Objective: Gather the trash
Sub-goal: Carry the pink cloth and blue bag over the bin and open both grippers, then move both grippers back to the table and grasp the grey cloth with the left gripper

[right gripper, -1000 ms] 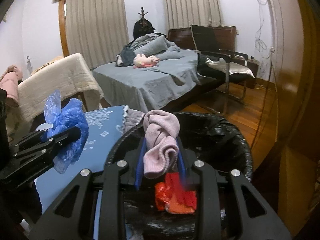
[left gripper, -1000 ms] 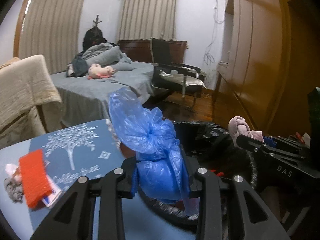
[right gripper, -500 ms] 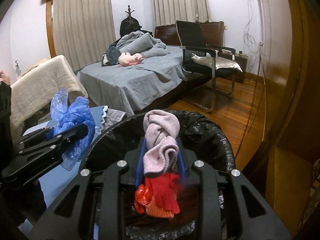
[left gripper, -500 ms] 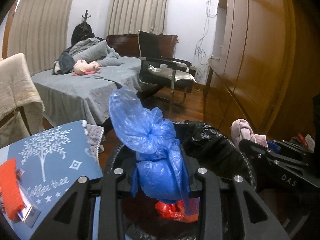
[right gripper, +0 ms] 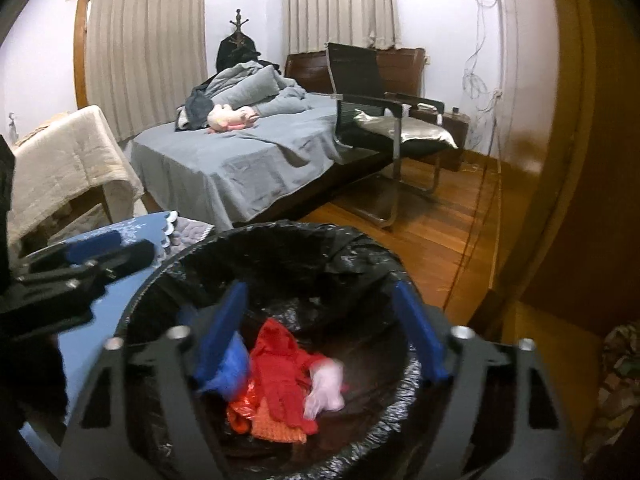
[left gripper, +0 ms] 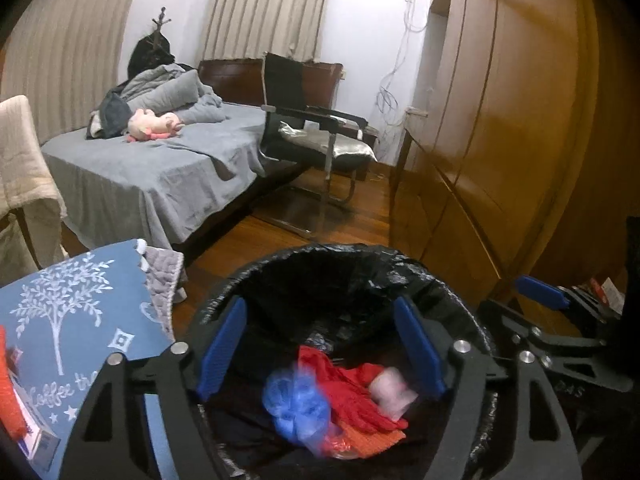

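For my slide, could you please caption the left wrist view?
Left claw opening above the black-lined bin; blue plastic bag and pink sock inside.

Bin right of the table, bed and chair behind.

left wrist: over bin | right wrist: same bin, close
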### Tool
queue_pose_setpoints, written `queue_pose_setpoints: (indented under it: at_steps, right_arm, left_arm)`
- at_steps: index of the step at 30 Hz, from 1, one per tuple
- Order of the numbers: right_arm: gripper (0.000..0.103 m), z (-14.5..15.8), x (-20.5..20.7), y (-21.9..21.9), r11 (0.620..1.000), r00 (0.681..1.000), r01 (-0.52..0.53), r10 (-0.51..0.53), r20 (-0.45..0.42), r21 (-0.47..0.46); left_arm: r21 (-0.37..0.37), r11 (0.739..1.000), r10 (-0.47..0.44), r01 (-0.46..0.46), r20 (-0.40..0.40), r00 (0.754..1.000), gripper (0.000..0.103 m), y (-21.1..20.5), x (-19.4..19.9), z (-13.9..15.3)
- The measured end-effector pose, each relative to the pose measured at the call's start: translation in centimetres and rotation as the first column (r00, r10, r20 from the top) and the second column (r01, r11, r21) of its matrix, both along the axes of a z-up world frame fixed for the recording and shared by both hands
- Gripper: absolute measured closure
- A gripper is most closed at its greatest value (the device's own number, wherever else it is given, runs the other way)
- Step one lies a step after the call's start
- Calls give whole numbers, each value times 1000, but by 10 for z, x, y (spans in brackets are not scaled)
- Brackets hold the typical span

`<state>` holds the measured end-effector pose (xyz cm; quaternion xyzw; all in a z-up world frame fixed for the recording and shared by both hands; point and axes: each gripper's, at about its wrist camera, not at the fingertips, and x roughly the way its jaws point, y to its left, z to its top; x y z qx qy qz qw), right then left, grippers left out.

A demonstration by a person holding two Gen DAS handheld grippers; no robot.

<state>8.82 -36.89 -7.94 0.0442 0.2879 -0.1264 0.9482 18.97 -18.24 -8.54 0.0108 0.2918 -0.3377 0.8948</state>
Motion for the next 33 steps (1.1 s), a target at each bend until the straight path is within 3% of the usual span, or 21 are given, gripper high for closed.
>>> queue_pose_setpoints:
  at_steps: [3,9,18,33]
  right_arm:
    - [9,0,-7,-1,1000,1000,8,-8,14,13]
    - [7,4,-12,13,1000,1000,-18,18,23,19]
    - [7,8,4,71,990,991,-128,126,33,62]
    - [7,1,51,196,944,946,-323,322,30,71]
  left_arm:
    - [-7,999,54,-53,20,998,16,16,1,7]
    - [6,989,149,-150,84,985,8,59,-8,19]
    - [34,951,302,-307,103,948,6,139,-36,19]
    - [91,815,558,-572,142,818,6,281,-55,3]
